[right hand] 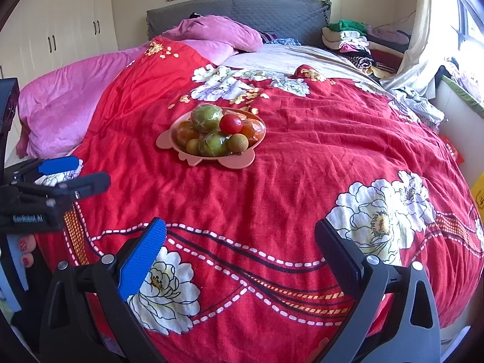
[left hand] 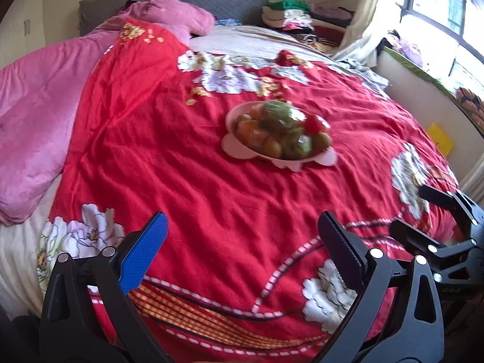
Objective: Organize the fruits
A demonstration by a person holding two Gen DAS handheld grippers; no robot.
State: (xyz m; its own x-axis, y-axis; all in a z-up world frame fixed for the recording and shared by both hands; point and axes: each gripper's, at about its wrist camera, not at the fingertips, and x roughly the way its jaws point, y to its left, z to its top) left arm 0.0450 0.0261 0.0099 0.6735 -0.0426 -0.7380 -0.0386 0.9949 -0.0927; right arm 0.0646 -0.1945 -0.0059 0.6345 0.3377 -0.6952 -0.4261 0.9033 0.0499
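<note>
A pink plate point(right hand: 185, 154) sits on the red floral bedspread point(right hand: 302, 157), piled with fruit: wrapped green fruits point(right hand: 206, 118), a red tomato point(right hand: 230, 123), wrapped oranges point(right hand: 185, 133) and small brown longans point(right hand: 238, 142). The plate also shows in the left wrist view point(left hand: 233, 148), blurred. My left gripper point(left hand: 242, 233) is open and empty, low over the bedspread, well short of the plate. My right gripper point(right hand: 240, 242) is open and empty, also short of the plate. The left gripper appears at the left edge of the right wrist view point(right hand: 72, 172).
Pink blankets point(right hand: 69, 103) lie at the bed's left and head. Folded clothes point(right hand: 348, 39) are stacked at the far right by the grey headboard point(right hand: 242, 9). A window ledge point(left hand: 423, 72) runs along the right. White wardrobes point(right hand: 60, 30) stand at the left.
</note>
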